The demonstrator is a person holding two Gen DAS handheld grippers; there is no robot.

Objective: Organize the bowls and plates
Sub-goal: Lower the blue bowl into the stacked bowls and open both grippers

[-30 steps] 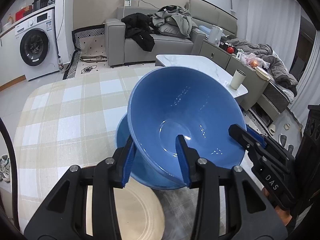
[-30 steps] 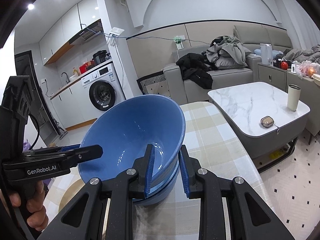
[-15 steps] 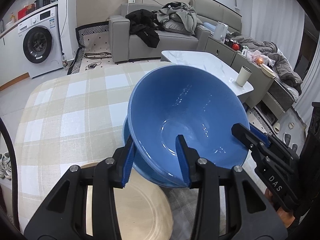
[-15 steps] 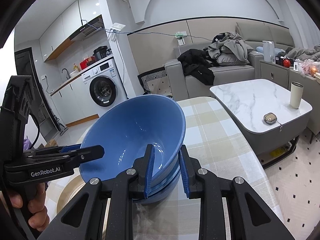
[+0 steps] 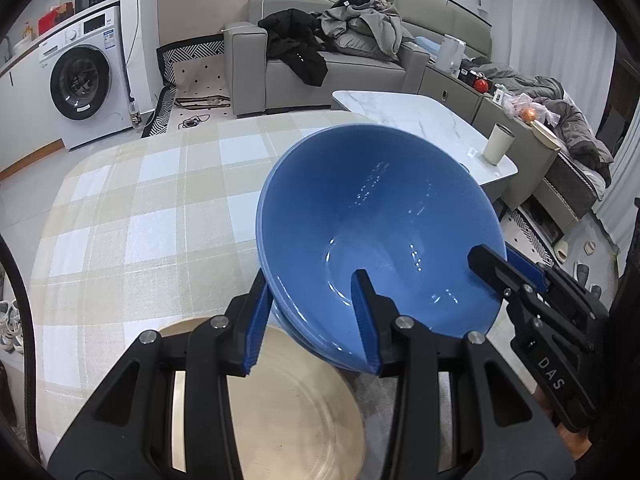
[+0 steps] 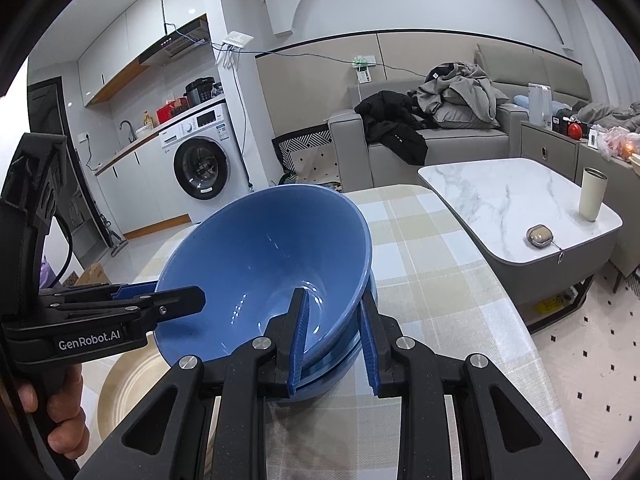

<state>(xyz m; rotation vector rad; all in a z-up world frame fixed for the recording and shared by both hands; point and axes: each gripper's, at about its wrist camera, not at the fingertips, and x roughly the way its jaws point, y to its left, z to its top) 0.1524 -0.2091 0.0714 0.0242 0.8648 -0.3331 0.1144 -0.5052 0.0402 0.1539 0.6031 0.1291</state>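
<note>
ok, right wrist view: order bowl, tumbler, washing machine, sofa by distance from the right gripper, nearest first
1. Blue bowl: its rim is clamped in the right gripper.
2. Tumbler: to the right, standing on the marble table.
3. Washing machine and sofa: both at the back, machine left, sofa right; too close to rank.

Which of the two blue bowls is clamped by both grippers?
The upper bowl, tilted, with jaws of both grippers astride its rim. The lower bowl sits beneath it on the checked tablecloth, only its edge showing.
</note>
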